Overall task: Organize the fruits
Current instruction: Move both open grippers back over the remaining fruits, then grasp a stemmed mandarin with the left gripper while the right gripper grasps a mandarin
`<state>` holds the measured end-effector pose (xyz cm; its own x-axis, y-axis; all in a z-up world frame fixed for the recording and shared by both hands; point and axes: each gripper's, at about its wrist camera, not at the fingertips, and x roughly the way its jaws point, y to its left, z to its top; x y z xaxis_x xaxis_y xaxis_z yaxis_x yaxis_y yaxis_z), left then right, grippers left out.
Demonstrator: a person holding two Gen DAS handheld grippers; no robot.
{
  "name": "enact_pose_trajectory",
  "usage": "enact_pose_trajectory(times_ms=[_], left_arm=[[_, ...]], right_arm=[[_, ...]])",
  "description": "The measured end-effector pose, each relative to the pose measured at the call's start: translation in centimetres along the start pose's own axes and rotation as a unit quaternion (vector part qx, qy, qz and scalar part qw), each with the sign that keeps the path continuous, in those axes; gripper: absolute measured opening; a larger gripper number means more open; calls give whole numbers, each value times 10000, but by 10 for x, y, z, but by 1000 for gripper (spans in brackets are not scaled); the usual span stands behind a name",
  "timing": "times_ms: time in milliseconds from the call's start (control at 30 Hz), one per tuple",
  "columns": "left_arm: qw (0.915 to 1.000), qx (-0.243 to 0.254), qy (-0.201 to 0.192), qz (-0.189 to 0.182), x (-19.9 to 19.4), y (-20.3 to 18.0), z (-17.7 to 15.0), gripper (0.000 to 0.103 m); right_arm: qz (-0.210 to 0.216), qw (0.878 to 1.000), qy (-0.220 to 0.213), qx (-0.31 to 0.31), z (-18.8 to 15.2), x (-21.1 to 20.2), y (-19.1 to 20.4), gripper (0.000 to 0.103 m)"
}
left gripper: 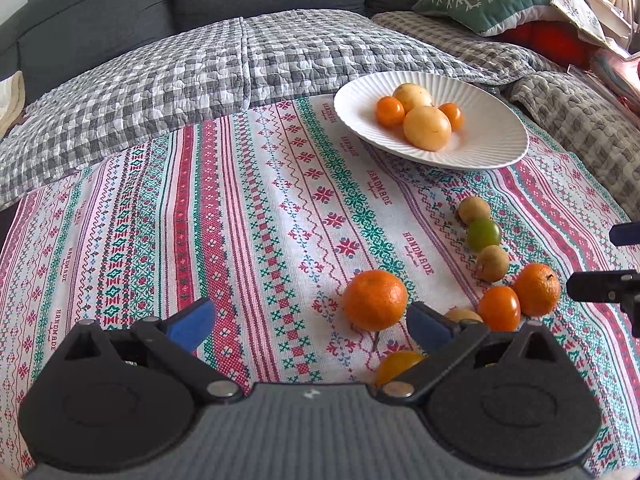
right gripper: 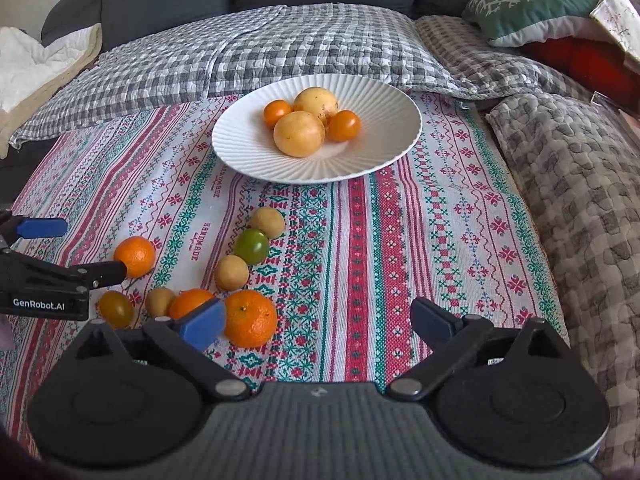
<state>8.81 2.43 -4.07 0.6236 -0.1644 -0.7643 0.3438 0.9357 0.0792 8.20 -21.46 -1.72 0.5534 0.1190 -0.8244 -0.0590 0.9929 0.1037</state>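
A white ribbed plate (left gripper: 492, 148) (right gripper: 384, 128) at the far side of the patterned cloth holds two yellow round fruits (right gripper: 298, 133) and two small orange ones. Loose fruit lies nearer: a mandarin (left gripper: 375, 299) (right gripper: 135, 256), a second mandarin (left gripper: 537, 289) (right gripper: 251, 318), a green tomato (left gripper: 483, 234) (right gripper: 251, 246), an orange tomato (left gripper: 499, 307), a yellow tomato (left gripper: 396, 366) (right gripper: 116, 309) and several small tan fruits. My left gripper (left gripper: 310, 328) is open, with the first mandarin just ahead near its right finger. My right gripper (right gripper: 318, 322) is open and empty, the second mandarin beside its left finger.
The cloth (left gripper: 240, 220) covers a low surface in front of a grey sofa (left gripper: 200, 0) with checked quilts (right gripper: 280, 40) and a green cushion (right gripper: 532, 8). A brown quilt (right gripper: 580, 200) bulges at the right edge.
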Motion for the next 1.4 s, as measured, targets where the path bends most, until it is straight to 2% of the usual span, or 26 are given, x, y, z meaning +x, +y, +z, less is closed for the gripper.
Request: enact_pose_trajectory(times_ms=[233, 333, 400, 433, 800, 1133, 1267, 1400], left_arm=[[9996, -65, 4, -265, 7, -4, 2, 94], [9994, -3, 32, -355, 10, -10, 2, 88], [9991, 52, 56, -415, 12, -14, 3, 77], [9989, 69, 86, -460, 13, -15, 3, 75], [9973, 80, 189, -699, 17, -21, 4, 43], [9972, 101, 237, -704, 17, -21, 3, 28], [9973, 86, 257, -679, 16, -22, 3, 27], [9975, 55, 275, -655, 15, -23, 3, 27]], right_arm=[[-10, 9995, 312, -35, -6, 10, 0, 98], [19, 9991, 420, -73, -8, 17, 3, 98], [62, 9988, 467, -95, -9, 19, 5, 96], [74, 9988, 476, -110, -9, 20, 6, 95], [244, 9983, 370, -374, -8, 21, 16, 72], [467, 9963, 177, -696, -5, 20, 28, 50], [628, 9950, 139, -761, -4, 22, 31, 33], [617, 9951, 114, -765, -2, 21, 31, 33]])
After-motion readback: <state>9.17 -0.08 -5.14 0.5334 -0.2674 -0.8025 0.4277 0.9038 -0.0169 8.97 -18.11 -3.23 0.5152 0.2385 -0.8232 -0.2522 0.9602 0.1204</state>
